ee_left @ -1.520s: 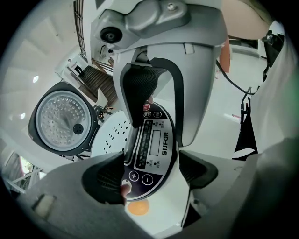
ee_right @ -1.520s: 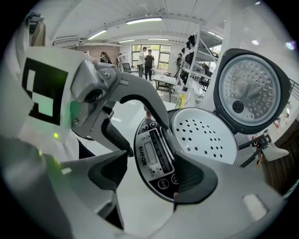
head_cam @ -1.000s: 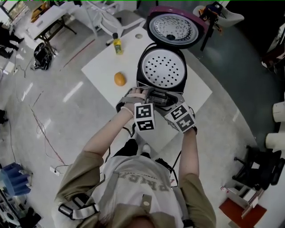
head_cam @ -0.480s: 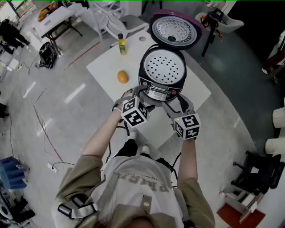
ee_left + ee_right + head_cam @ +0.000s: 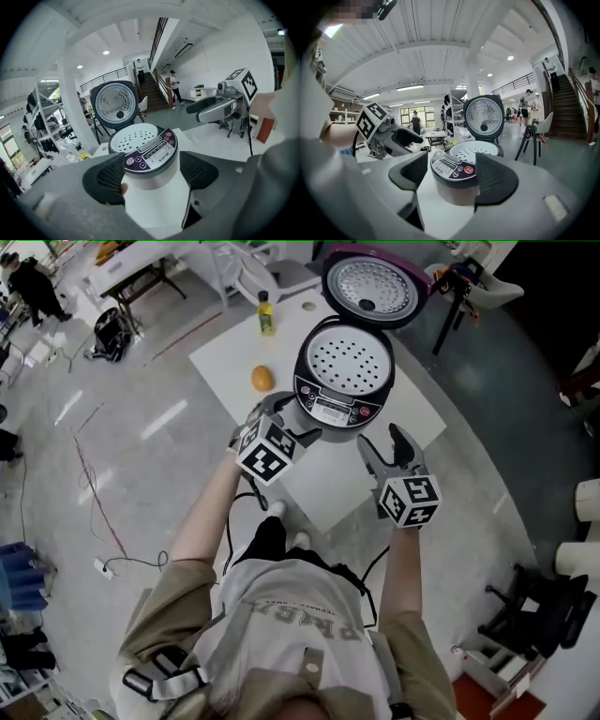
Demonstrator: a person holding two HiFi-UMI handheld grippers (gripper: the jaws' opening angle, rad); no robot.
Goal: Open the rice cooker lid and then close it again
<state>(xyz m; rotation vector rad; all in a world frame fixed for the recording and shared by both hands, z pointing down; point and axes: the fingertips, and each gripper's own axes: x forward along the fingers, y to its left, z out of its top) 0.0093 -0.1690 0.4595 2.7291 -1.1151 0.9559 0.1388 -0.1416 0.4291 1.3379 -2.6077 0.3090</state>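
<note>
The rice cooker (image 5: 342, 371) stands with its lid (image 5: 370, 287) raised. In front of it, the left gripper (image 5: 286, 423) and right gripper (image 5: 384, 451) hover empty, jaws apart. Closing is left to do.

- We read this as a large open hall fitted out as a lab or workshop, not a home.
- In the head view, a polished grey floor (image 5: 122, 427) spreads all round, with loose cables (image 5: 89, 484) trailing at the left.
- At the upper left of that view we see work tables (image 5: 141, 273), a white chair (image 5: 246, 266) and a dark bag (image 5: 110, 334) on the floor.
- The rice cooker (image 5: 342, 367) stands on a white table (image 5: 234, 357) out on the open floor.
- At the top centre of the left gripper view, a staircase (image 5: 151, 91) climbs to a railed gallery (image 5: 103, 80). A person (image 5: 174, 86) stands beside the stairs, and racks (image 5: 42, 108) fill the left.
- The right gripper view shows a high ribbed ceiling (image 5: 431, 42), strip lights (image 5: 411, 87) and a column (image 5: 471, 70).
</note>
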